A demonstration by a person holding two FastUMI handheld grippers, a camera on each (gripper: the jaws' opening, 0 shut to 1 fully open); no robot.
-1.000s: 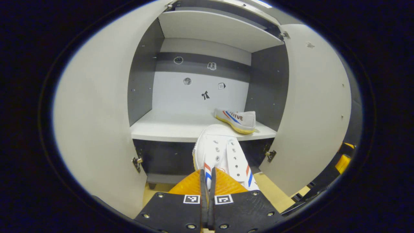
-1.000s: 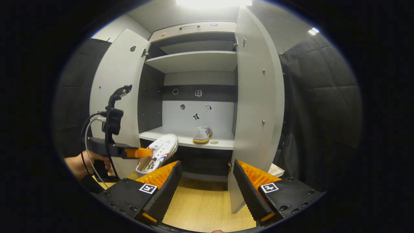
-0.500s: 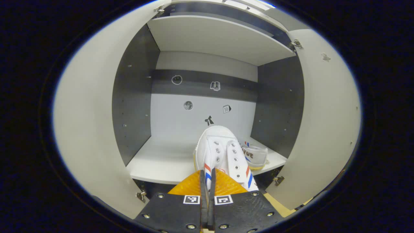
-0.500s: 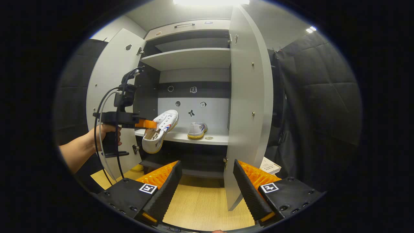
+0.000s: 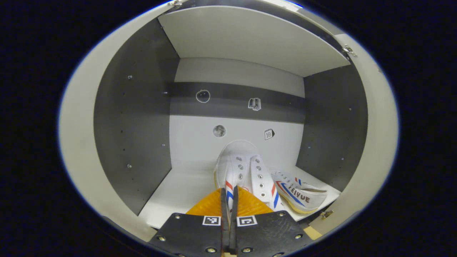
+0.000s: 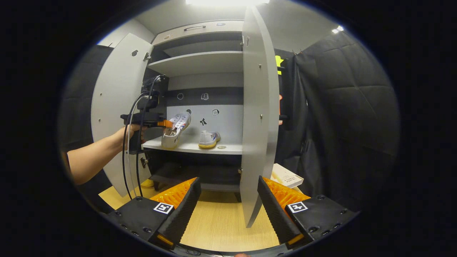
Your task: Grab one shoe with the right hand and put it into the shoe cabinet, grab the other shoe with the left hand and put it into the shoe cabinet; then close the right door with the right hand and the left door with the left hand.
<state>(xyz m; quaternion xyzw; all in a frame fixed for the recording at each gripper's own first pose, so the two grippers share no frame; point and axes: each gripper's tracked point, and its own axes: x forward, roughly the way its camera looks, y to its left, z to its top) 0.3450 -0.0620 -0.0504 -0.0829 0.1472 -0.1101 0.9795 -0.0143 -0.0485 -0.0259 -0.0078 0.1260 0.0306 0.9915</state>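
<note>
The left gripper [image 5: 228,200] is clamped tight on the heel end of the second shoe [image 5: 242,167], fingers pinched nearly together with the fabric between them, and the shoe hangs toe-forward and tilted upward over the cabinet's middle shelf [image 5: 178,192]. In the right gripper view the carried shoe sits over the shelf's front left part, heel low and close to the shelf's surface, though whether it touches I cannot tell. The first shoe [image 5: 300,192] lies flat on the shelf, just beside and to the right of the carried one. The right gripper [image 6: 226,200] hangs back, its jaws spread wide with nothing between them, near the lower edge of the right door [image 6: 257,117], which stands open. The left door [image 6: 117,107] is swung wide too, with the person's forearm [image 6: 96,160] reaching past it. Now the risks: the grip is on a thin strip at the heel, so the shoe could swing or slip free if it is let go while tilted, and then tip off the shelf's front edge. Pushing in further at this angle might nudge the first shoe sideways. And if the shoe ends up overhanging the edge, the left door may catch on it when it closes.
</note>
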